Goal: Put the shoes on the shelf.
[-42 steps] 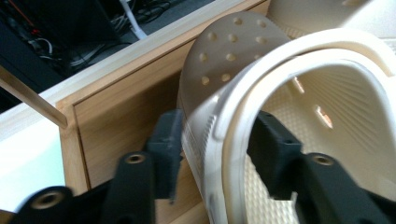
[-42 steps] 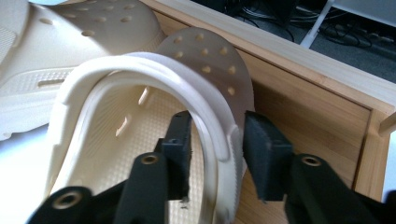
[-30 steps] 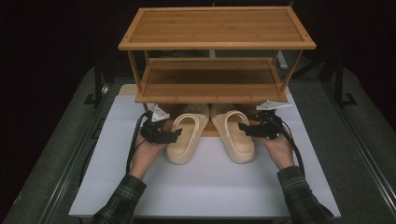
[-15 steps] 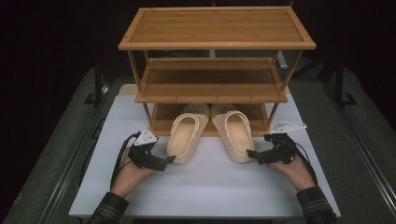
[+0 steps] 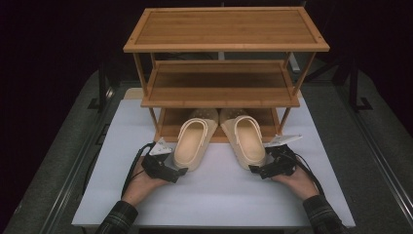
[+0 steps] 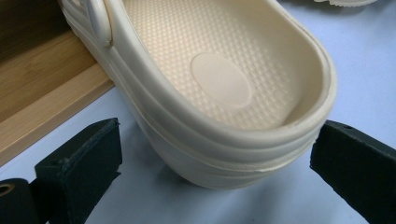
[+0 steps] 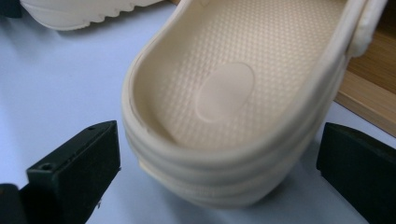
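Two cream clogs lie side by side, toes under the bottom shelf of the bamboo rack (image 5: 219, 95), heels out on the white table. My left gripper (image 5: 178, 171) rests low just behind the left clog (image 5: 192, 144), open. In the left gripper view that clog's heel (image 6: 219, 84) lies between the spread jaws of the left gripper (image 6: 217, 140) with gaps on both sides. My right gripper (image 5: 255, 169) stands open behind the right clog (image 5: 248, 141); the heel (image 7: 224, 88) lies between the right gripper's (image 7: 219, 144) jaws, untouched. Both pairs of jaws have just been opening.
The rack has three bamboo shelves and stands at the far half of the white table (image 5: 219, 200). Its bottom board (image 6: 37, 88) runs close beside the left clog. Grey floor and dark stands flank the table on both sides.
Both hands have drawn back toward the person and sunk, from beside the clogs to behind their heels. Both pairs of jaws have spread wider. The clogs have stayed in place.
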Action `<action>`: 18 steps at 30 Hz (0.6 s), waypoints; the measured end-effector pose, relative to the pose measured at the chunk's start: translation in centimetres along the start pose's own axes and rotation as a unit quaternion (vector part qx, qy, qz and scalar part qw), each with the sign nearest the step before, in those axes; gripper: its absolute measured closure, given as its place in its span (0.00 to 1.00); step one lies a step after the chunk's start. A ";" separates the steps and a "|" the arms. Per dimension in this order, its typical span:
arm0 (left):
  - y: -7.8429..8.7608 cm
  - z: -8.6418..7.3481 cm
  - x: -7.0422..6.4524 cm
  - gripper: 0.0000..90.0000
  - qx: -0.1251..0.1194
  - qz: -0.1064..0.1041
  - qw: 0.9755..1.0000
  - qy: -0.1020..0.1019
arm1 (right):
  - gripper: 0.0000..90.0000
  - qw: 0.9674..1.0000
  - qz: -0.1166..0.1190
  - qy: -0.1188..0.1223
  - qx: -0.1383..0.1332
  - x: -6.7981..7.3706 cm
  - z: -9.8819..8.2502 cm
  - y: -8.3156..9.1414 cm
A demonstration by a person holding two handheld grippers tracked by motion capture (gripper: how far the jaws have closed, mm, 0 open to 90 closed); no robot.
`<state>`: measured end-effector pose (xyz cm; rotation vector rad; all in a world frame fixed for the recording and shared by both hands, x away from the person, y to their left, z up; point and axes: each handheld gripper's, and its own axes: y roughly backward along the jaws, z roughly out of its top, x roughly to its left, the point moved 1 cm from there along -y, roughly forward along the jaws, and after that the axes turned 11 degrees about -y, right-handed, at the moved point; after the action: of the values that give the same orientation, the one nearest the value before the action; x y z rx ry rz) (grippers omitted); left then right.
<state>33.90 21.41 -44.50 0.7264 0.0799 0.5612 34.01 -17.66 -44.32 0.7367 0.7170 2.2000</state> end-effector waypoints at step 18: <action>-2.1 2.1 -0.7 0.03 -0.012 -0.004 1.000 -0.001 | 0.00 1.000 -0.003 0.011 0.000 0.6 0.9 -1.8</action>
<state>34.83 18.49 -44.42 0.7028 0.0739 0.5531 35.05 -15.88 -44.69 0.7111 0.7285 2.2063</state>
